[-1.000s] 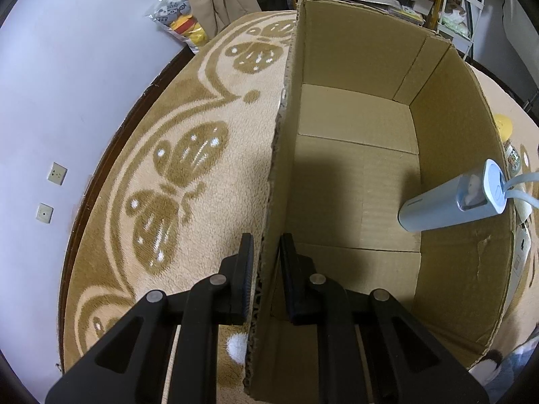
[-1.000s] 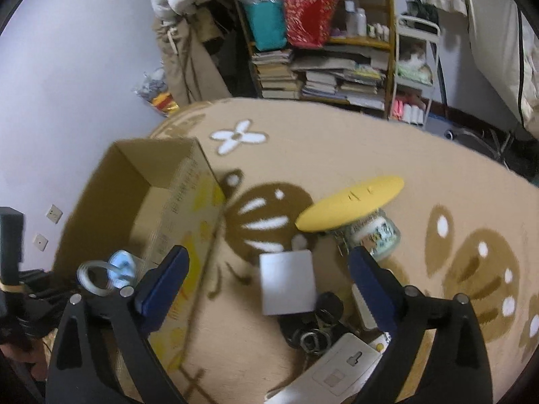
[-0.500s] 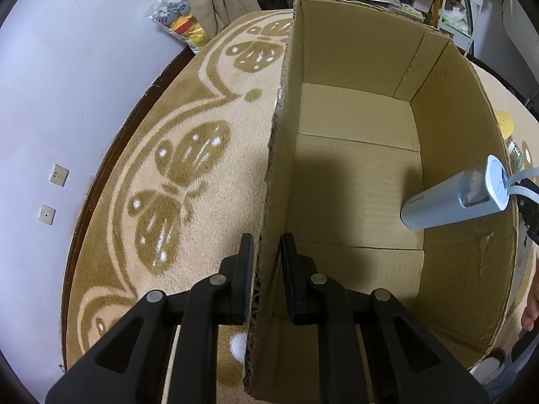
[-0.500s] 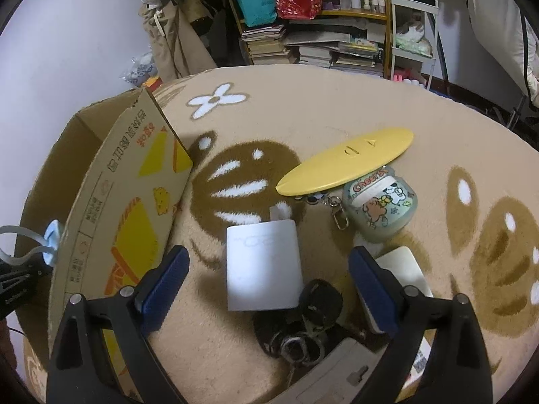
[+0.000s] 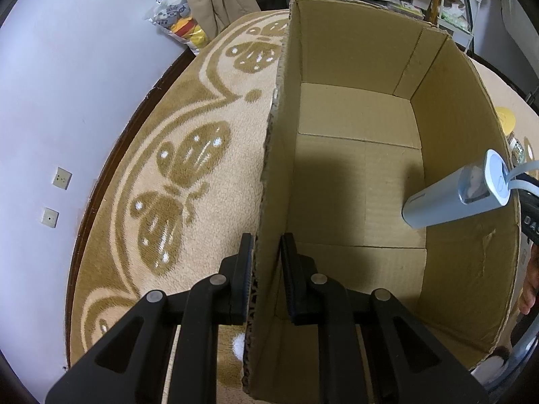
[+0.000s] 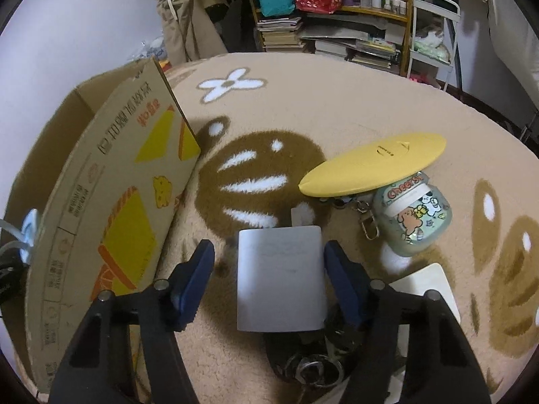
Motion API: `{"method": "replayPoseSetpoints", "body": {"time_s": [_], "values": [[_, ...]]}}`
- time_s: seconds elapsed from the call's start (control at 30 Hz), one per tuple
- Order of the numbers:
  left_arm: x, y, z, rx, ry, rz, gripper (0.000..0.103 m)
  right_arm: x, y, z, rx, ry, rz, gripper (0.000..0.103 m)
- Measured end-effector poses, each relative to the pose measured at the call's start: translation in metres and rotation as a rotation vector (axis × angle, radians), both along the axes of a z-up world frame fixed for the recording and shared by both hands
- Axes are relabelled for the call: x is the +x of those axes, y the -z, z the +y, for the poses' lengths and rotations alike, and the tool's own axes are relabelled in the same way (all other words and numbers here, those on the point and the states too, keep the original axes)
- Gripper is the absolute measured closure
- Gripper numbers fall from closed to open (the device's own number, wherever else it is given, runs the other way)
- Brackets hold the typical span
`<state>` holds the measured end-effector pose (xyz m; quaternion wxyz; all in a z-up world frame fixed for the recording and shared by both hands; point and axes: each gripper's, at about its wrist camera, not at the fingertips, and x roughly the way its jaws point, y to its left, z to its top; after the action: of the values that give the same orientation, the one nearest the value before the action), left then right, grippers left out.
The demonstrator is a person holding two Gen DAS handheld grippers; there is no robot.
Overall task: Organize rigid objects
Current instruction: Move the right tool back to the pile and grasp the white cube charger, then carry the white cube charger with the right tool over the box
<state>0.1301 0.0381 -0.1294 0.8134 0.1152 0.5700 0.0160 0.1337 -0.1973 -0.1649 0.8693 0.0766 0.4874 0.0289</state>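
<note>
My left gripper [image 5: 266, 245] is shut on the near left wall of an open cardboard box [image 5: 353, 50], one finger outside and one inside. A grey-blue bottle [image 5: 448, 198] with a white cap leans inside against the box's right wall. In the right wrist view, my right gripper [image 6: 268, 247] hangs low over a white rectangular block [image 6: 279, 276] lying on the rug. Its jaws are closing with the block between them. The blue pads [image 6: 198, 269] stand apart from the block's sides.
The box [image 6: 111, 202] stands left of the block. A yellow oval case [image 6: 374, 165] rests on a pale green cartoon pouch [image 6: 411, 215] with a clip. Black keys and rings [image 6: 310, 367] lie under the block's near end. A white flat card [image 6: 424, 282] lies right. Shelves [image 6: 337, 33] stand behind.
My right gripper came down over the white block, which now sits between its fingers, and the jaws have narrowed. The left gripper and the box have not moved.
</note>
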Motion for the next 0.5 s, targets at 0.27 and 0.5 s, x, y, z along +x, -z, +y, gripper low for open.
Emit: {"method": "replayPoseSetpoints", "body": {"time_s": [0.27, 0.5], "values": [[-0.0004, 0.0001, 0.0001, -0.001, -0.001, 0.001, 0.087, 0.0016, 0.0092, 0.0043, -0.048, 0.003, 0.039, 0.044], [-0.0002, -0.0002, 0.0009, -0.006, -0.002, 0.001, 0.087, -0.0032, 0.0054, -0.0021, -0.027, 0.017, 0.031, 0.047]]}}
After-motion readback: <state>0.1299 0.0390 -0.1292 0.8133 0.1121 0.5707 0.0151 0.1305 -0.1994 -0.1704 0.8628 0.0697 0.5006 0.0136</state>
